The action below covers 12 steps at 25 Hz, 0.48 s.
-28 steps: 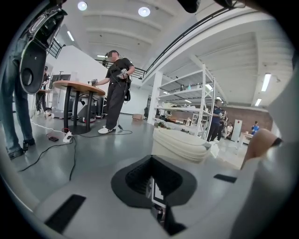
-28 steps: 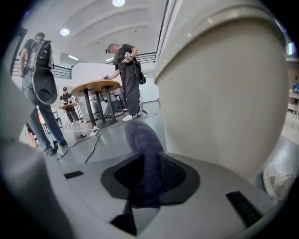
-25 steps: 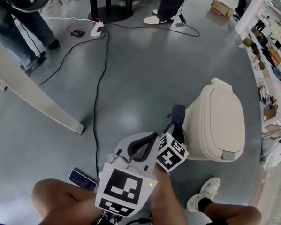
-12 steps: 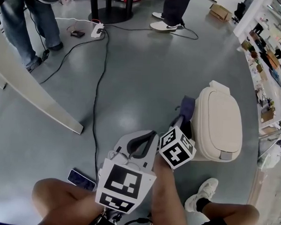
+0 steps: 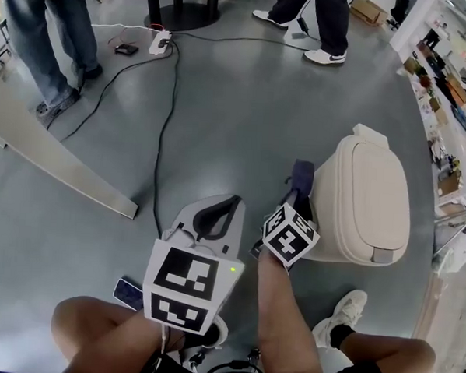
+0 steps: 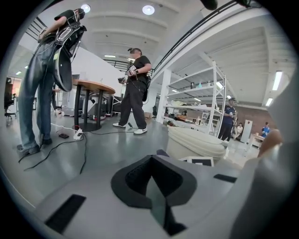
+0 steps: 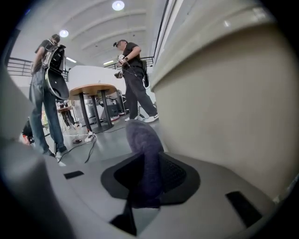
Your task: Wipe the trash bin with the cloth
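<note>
At lower middle of the frame, the right hand-held gripper (image 5: 296, 198) was clamped on the dark cloth (image 5: 302, 176), which had slid slightly along the left wall of the beige trash bin (image 5: 368, 204) since a second earlier, so wiping seemed under way. That cloth rose from the jaw tips against the bin at centre right. Further to the lower left, the left hand-held gripper (image 5: 214, 214) sat closed on nothing.

A: How much of the trash bin (image 7: 224, 93) showed in the right gripper view?
B: Only a blurred wall, cut by the edge.
A: And the cloth (image 5: 302, 178) from above?
B: Its gripped end sat hidden under the right gripper (image 7: 145, 184).
</note>
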Motion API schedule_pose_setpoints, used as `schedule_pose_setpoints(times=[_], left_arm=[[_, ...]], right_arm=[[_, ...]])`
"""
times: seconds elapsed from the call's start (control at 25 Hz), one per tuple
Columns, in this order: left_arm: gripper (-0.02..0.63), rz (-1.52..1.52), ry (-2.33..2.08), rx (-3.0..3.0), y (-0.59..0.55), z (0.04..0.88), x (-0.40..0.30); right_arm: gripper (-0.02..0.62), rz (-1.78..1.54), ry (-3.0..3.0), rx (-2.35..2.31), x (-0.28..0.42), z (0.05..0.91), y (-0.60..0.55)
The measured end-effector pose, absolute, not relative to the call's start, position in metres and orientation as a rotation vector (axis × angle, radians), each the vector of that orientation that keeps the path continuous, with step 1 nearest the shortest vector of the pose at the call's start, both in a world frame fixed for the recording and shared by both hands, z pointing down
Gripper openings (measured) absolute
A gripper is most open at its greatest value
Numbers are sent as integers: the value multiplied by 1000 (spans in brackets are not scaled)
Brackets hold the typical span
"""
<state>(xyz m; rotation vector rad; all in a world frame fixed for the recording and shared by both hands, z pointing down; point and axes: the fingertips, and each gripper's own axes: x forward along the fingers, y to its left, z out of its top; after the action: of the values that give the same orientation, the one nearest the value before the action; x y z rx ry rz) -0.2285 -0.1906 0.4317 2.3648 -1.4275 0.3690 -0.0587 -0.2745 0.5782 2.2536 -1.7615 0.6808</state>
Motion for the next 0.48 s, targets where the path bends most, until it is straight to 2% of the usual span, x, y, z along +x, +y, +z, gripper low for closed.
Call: schedule_pose_setpoints(times=[0.48], left_arm=[[-3,305,-1385,2320,-193,433,-232]], right_arm=[[97,840,-1583,2076,-59,702,-284]])
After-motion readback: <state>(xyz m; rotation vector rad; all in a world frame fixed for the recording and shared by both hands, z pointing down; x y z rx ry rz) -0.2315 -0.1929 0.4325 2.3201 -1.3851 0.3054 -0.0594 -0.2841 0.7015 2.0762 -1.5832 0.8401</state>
